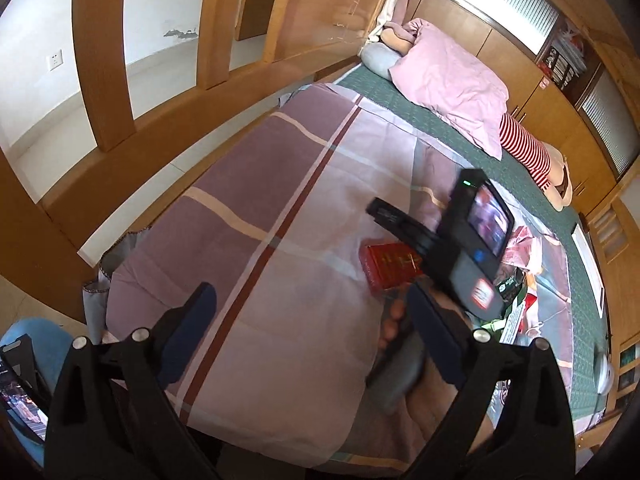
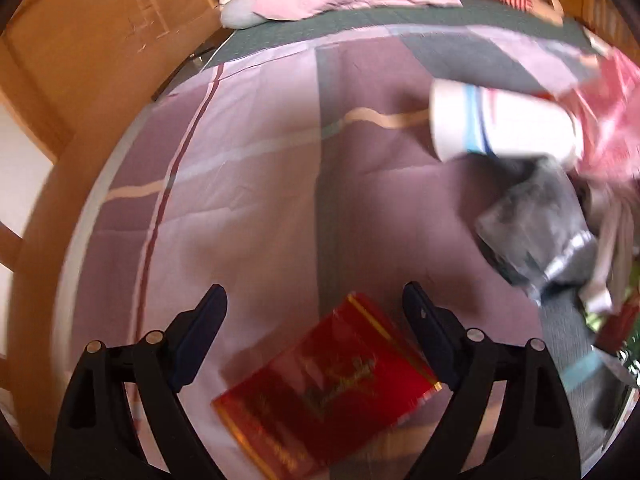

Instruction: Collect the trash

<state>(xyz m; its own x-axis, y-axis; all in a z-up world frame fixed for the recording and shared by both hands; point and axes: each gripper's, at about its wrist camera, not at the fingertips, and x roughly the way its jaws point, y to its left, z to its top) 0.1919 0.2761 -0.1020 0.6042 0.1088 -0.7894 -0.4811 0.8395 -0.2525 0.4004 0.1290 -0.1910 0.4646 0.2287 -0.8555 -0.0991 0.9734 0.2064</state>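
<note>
Bed (image 1: 248, 184), plaid sheet: my left gripper (image 1: 312, 312) hangs over its bare near part, jaws apart, nothing between them. My right gripper (image 2: 316, 312) points down at a red box (image 2: 328, 380) lying flat on the sheet between its spread jaws, pads not touching it. Toward the bed's right edge: white cup (image 2: 500, 120) on its side, grey bag (image 2: 536, 220) beside it, pink wrapper (image 2: 608, 120) behind. Pink pillow (image 1: 452, 80) at the far end.

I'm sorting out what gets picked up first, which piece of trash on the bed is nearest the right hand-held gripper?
The flat red box, between the open right hand-held gripper fingers; the paper cup lies farther off.
</note>
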